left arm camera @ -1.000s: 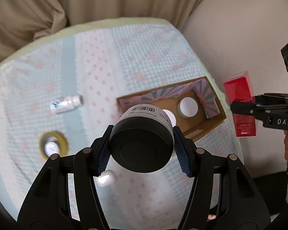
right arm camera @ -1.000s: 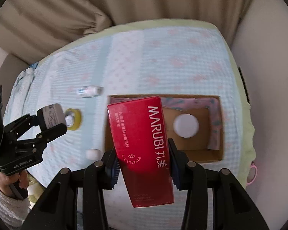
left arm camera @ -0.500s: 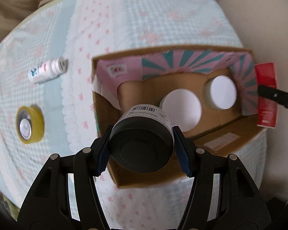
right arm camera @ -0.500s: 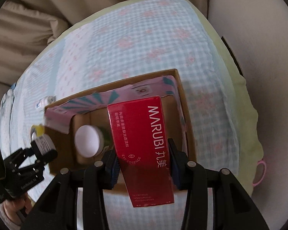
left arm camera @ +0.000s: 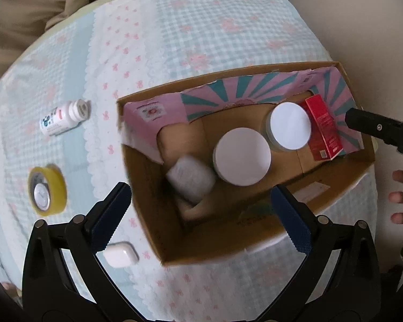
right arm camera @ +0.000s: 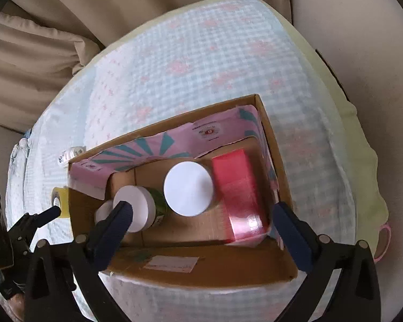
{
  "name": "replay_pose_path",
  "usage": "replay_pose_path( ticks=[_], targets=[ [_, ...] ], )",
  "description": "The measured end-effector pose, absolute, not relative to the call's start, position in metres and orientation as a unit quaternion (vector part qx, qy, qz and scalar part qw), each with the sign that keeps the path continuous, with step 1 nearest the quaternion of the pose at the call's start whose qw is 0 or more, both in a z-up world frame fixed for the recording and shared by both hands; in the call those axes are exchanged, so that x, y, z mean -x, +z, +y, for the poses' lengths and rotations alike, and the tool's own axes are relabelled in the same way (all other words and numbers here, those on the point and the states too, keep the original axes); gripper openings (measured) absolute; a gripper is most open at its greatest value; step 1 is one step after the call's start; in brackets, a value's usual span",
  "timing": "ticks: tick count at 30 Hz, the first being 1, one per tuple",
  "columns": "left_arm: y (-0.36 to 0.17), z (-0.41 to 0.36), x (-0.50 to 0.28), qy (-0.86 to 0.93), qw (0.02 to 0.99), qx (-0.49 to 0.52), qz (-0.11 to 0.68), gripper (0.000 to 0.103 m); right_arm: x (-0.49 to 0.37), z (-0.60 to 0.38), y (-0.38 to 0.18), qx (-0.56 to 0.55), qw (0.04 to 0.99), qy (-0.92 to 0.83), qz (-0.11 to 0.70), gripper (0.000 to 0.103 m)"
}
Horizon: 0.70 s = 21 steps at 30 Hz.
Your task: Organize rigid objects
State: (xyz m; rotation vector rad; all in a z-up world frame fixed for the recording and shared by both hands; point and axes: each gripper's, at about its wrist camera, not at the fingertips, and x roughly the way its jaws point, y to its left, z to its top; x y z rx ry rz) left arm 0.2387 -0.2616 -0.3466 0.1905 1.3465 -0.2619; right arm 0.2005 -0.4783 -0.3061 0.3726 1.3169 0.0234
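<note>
My left gripper [left arm camera: 201, 217] hangs above the cardboard box [left arm camera: 215, 244], its jaws opening wide with nothing pressed between them. Below it, the black-lidded jar [left arm camera: 190, 185] is a blur at the box's left end. My right gripper [right arm camera: 202, 214] is over the same box [right arm camera: 241, 271], jaws also opening. The red carton [right arm camera: 239, 196] lies blurred at the right end beneath it, and also appears as the red carton [left arm camera: 322, 128]. Two white-lidded jars [left arm camera: 241, 157] [left arm camera: 290, 126] stand in the middle of the box.
On the checked cloth left of the box lie a white bottle [left arm camera: 64, 118], a yellow tape roll [left arm camera: 47, 190] and a small white case [left arm camera: 119, 255]. Beige curtain folds hang behind the table. A person's fingers [left arm camera: 400, 196] show at the right edge.
Both grippers sank over the box, then opened. The jar left the left jaws and the red carton left the right jaws; both now lie in the box.
</note>
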Motion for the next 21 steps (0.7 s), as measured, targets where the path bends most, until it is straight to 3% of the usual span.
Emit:
replay_pose_path(
  ticks=[8, 21],
  targets=[
    [-0.328, -0.245, -0.222, -0.100, 0.774, -0.096, 0.618, 0.103, -0.182, -0.463, -0.299, -0.119, 0.785, 0.010, 0.608, 0.103],
    [-0.258, -0.207, -0.185, -0.092, 0.805, -0.083, 0.580, 0.103, -0.155, -0.437, -0.233, -0.072, 0.808, 0.012, 0.584, 0.103]
  ],
)
